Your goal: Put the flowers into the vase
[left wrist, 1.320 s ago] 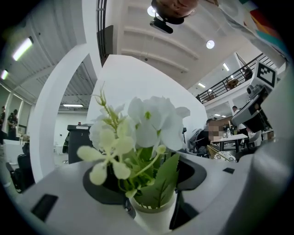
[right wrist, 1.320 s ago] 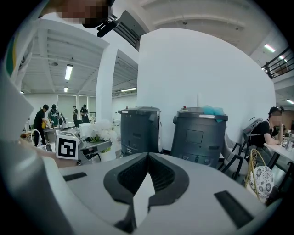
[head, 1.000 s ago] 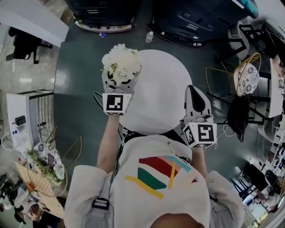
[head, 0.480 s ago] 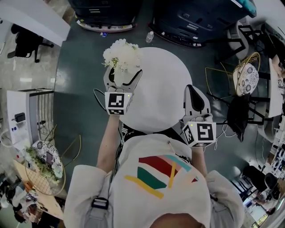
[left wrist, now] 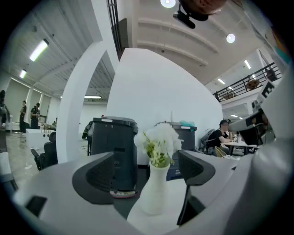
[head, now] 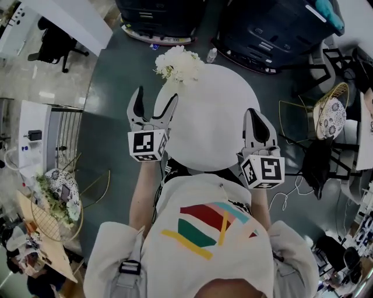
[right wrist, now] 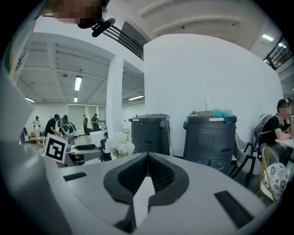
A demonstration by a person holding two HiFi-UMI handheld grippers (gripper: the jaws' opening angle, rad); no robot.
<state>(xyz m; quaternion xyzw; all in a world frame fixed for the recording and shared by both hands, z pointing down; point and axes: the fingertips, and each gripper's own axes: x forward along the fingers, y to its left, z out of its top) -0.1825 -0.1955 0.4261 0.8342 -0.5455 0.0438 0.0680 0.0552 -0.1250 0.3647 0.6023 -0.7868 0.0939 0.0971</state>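
Observation:
White flowers (head: 178, 64) stand in a white vase (left wrist: 155, 193) at the far left edge of the round white table (head: 210, 122). In the left gripper view the flowers (left wrist: 161, 142) rise from the vase's neck, a little ahead of the jaws. My left gripper (head: 153, 100) is open; its jaws have just been opening, and nothing is between them. It hangs over the table's left edge, nearer to me than the vase. My right gripper (head: 254, 113) is shut and empty over the table's right edge. In the right gripper view the flowers (right wrist: 120, 146) show far left of the shut gripper (right wrist: 148, 158).
Two dark bins (head: 157, 17) (head: 274, 35) stand beyond the table, with a small bottle (head: 211, 55) on the floor between them. A wire chair (head: 329, 110) is at the right. A white rack (head: 41, 145) and a basket of greenery (head: 55, 204) are at the left.
My left gripper opened off the vase with the flowers and drew back toward me. The vase stays at the table's far edge. My right gripper hardly moved.

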